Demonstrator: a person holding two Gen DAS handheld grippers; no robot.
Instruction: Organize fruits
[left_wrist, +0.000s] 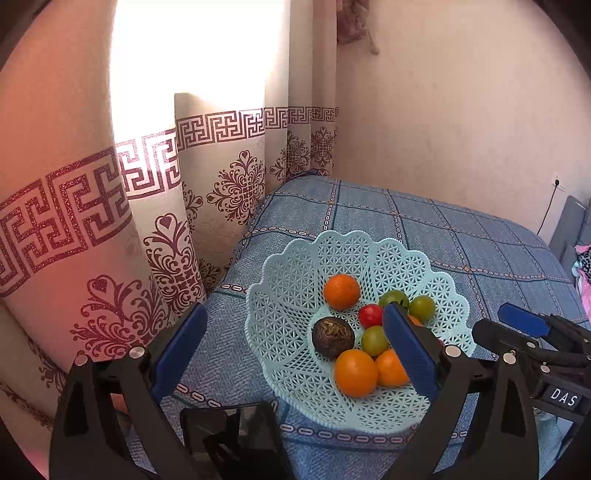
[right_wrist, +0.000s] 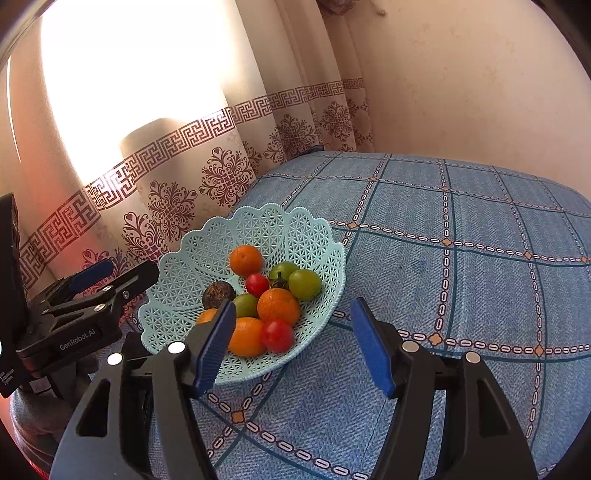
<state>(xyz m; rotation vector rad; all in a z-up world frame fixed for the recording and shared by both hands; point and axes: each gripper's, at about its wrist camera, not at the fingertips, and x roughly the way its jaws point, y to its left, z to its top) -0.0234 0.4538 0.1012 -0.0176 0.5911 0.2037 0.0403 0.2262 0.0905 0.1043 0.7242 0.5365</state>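
A light blue lattice basket (left_wrist: 295, 258) (right_wrist: 258, 229) sits on a bed with a blue checked cover. In it lie three oranges (left_wrist: 356, 373) (right_wrist: 278, 306), green tomatoes (left_wrist: 422, 308) (right_wrist: 304, 284), red tomatoes (left_wrist: 370, 315) (right_wrist: 277, 335) and a dark brown round fruit (left_wrist: 333, 338) (right_wrist: 218, 293). My left gripper (left_wrist: 293, 343) (right_wrist: 118, 273) hovers over the basket's near left rim, open and empty. To the basket's right, my right gripper (right_wrist: 293, 345) (left_wrist: 509, 328) is open at the near rim and holds nothing.
The blue checked cover (right_wrist: 461, 280) stretches bare to the right of the basket. A patterned curtain (left_wrist: 166, 206) hangs close behind and to the left. A plain wall (left_wrist: 461, 110) with a socket and cable (left_wrist: 557, 182) stands at the back.
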